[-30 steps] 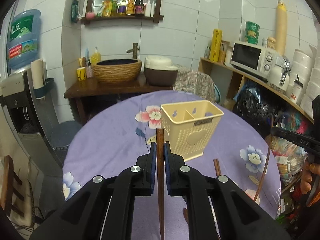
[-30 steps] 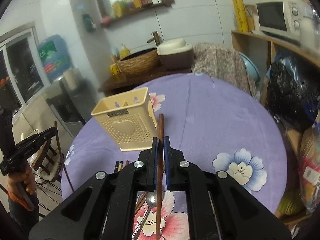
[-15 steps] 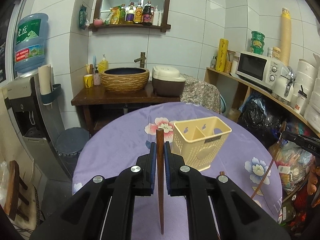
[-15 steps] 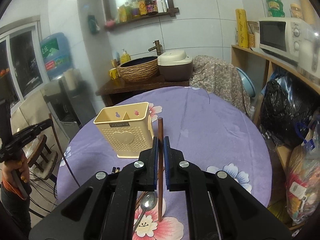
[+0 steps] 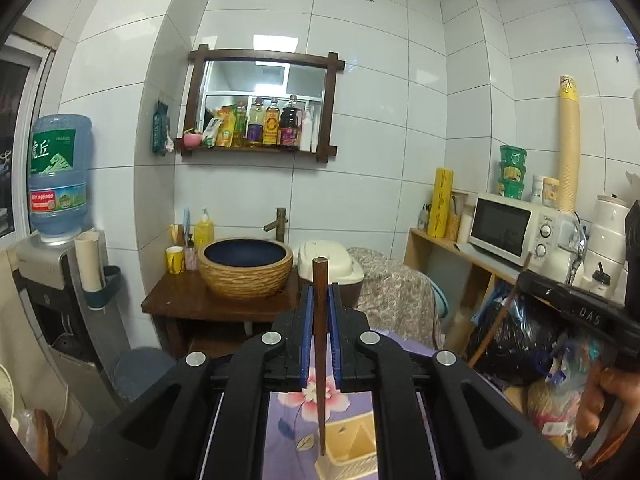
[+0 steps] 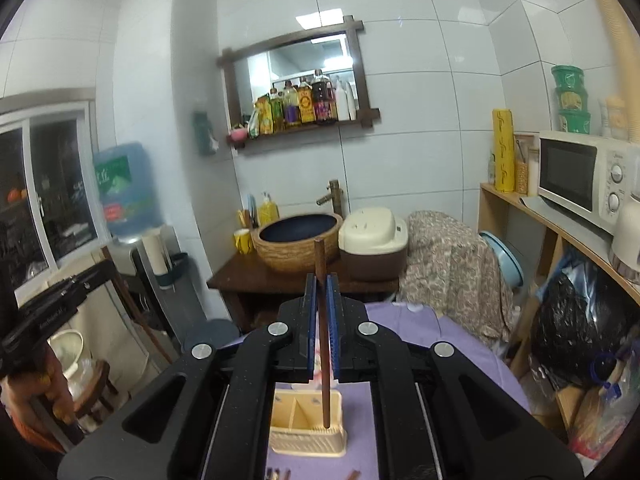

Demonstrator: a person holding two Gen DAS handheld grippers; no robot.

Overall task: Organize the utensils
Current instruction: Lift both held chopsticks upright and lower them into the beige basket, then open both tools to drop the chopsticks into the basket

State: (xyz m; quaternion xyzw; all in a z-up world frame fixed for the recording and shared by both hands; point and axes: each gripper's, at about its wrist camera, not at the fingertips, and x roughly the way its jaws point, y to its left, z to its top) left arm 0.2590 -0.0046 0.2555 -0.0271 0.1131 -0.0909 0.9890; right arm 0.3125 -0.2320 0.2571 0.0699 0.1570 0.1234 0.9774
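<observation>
L gripper (image 5: 319, 300) and R gripper (image 6: 321, 292) each clamp one chopstick (image 5: 319, 344) upright, tips just above cream utensil caddy (image 6: 308, 428). None dropped yet; more chopsticks (image 6: 278, 474) lie in front of caddy.

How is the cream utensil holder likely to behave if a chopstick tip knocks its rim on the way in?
The utensil holder looks like thin perforated plastic, so probably light. It looks mostly empty and stands taller than its narrow base, so it may well slide or tip. The right gripper's chopstick looks straight and stiff, so a knock would likely pass straight into the wall.
</observation>
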